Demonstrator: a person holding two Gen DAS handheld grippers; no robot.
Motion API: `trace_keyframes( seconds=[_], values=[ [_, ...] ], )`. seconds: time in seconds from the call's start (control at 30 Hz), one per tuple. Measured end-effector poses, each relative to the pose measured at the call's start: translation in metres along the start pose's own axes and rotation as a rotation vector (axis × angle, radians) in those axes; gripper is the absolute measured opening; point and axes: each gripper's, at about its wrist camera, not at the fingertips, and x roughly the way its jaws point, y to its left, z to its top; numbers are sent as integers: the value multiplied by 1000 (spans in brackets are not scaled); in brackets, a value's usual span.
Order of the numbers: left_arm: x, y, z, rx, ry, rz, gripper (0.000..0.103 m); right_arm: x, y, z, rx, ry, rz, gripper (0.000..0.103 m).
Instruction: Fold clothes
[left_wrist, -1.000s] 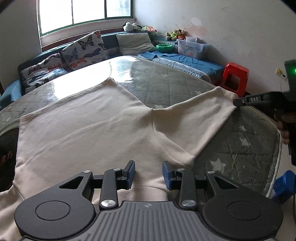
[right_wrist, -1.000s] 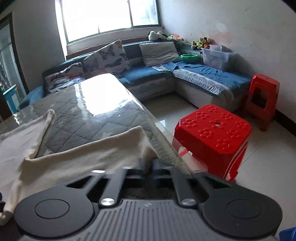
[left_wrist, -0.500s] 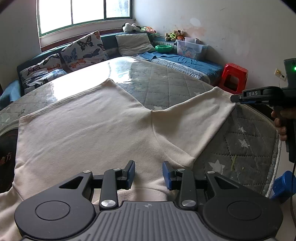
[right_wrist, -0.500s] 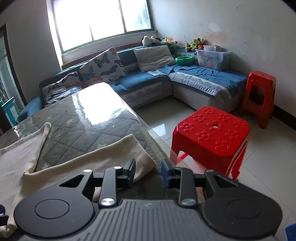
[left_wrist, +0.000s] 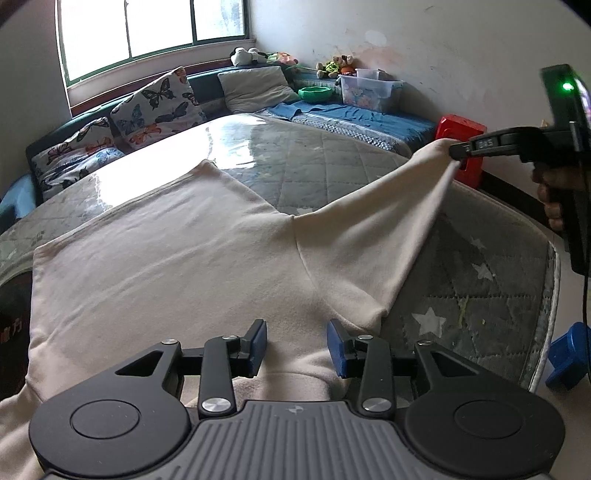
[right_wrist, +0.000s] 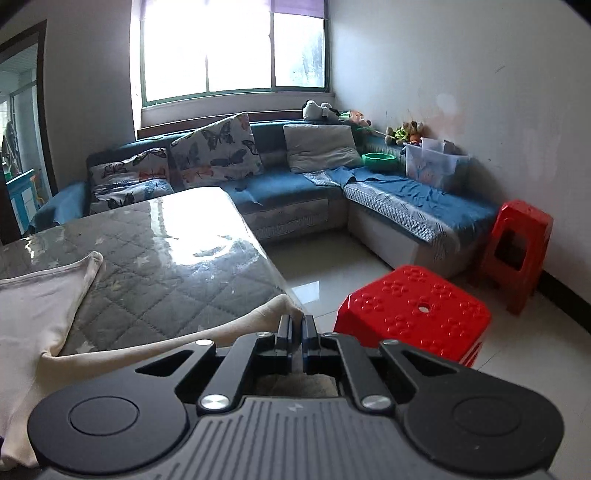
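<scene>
Since the earlier frame we see the cream shirt's (left_wrist: 177, 266) sleeve end (left_wrist: 439, 155) lifted off the quilted table (left_wrist: 480, 280) at upper right, clamped by the right gripper (left_wrist: 456, 150), left gripper (left_wrist: 295, 345) spread empty at lower centre; such a shallow pinch could slip.

both wrist views low, facing sofa (right_wrist: 280, 192)

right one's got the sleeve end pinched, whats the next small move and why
Probably carry the right hand-held gripper inward and lay the sleeve across the shirt body. Its jaws are shut on the sleeve end, which is raised off the quilted table, while the body lies flat. The left hand-held gripper is open over the near edge, gripping nothing, so it could press down there.
</scene>
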Motion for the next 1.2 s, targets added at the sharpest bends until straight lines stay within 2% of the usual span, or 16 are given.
trace_keyframes(
  seconds=[0.2, 0.3, 0.47, 0.53, 0.63, 0.67, 0.7, 0.73, 1.0, 1.2],
  values=[
    [-1, 0, 2, 15, 2, 0, 40, 25, -9, -9, 63, 90, 23, 5],
    [-5, 3, 6, 7, -12, 0, 40, 19, -16, -9, 123, 87, 54, 13],
    [-6, 3, 10, 3, -26, 1, 40, 12, -24, -14, 162, 73, 74, 21],
    [-4, 2, 11, 5, -23, 1, 40, 14, -24, -16, 162, 80, 80, 21],
    [-1, 0, 12, 7, -18, -1, 40, 19, -20, -18, 152, 85, 72, 20],
    [0, -1, 12, 8, -17, -1, 40, 20, -19, -18, 150, 84, 73, 18],
    [1, -1, 12, 9, -15, -1, 40, 21, -18, -18, 150, 85, 75, 6],
    [2, -2, 12, 10, -14, -2, 40, 21, -18, -17, 152, 83, 77, 5],
    [8, -3, 10, 7, -12, -8, 41, -4, -15, 10, 141, -26, 109, 4],
    [-2, 5, 8, -22, -37, -8, 45, -16, -5, 23, 121, -38, 138, 4]
  ],
)
